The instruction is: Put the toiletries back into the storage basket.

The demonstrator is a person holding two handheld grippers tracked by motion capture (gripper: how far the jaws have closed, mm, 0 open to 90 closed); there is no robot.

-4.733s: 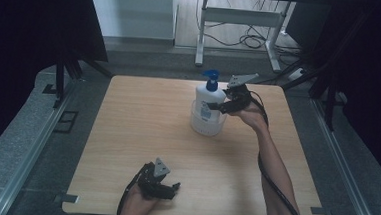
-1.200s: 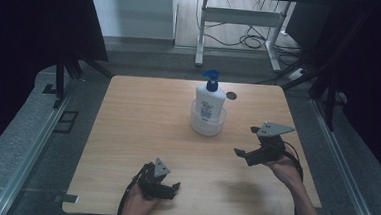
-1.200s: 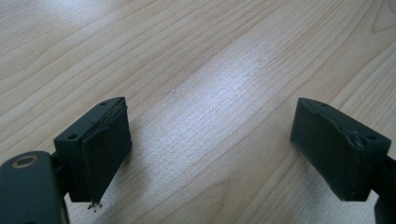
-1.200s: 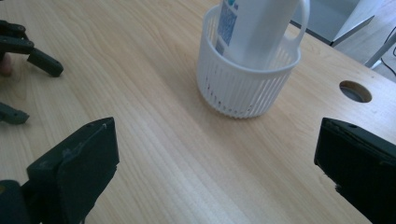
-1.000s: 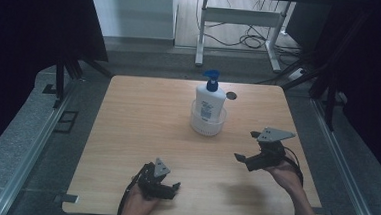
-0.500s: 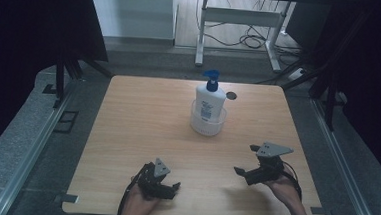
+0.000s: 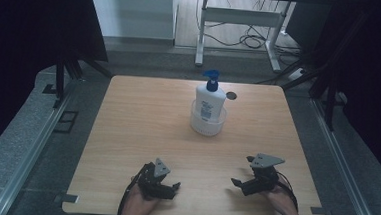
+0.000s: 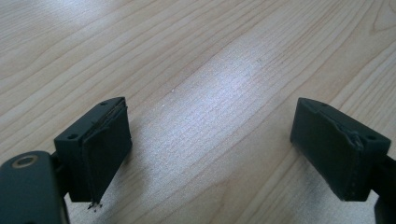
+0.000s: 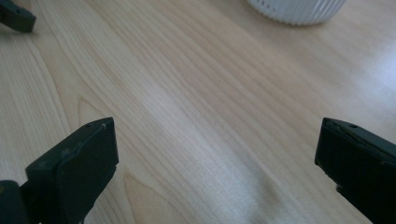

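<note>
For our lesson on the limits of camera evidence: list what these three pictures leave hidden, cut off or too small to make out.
- Print on the pump bottle's label: too small in the high view.
- The bottle's base: hidden by the wall of the white ribbed container it stands in.
- That container: cut off by the top edge of the right gripper view.
- The small dark spot beside the bottle: too small to identify.

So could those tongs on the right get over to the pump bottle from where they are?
Probably yes. The right tongs are open and empty, and bare table lies between them and the pump bottle, which stands in a white bowl.
</note>
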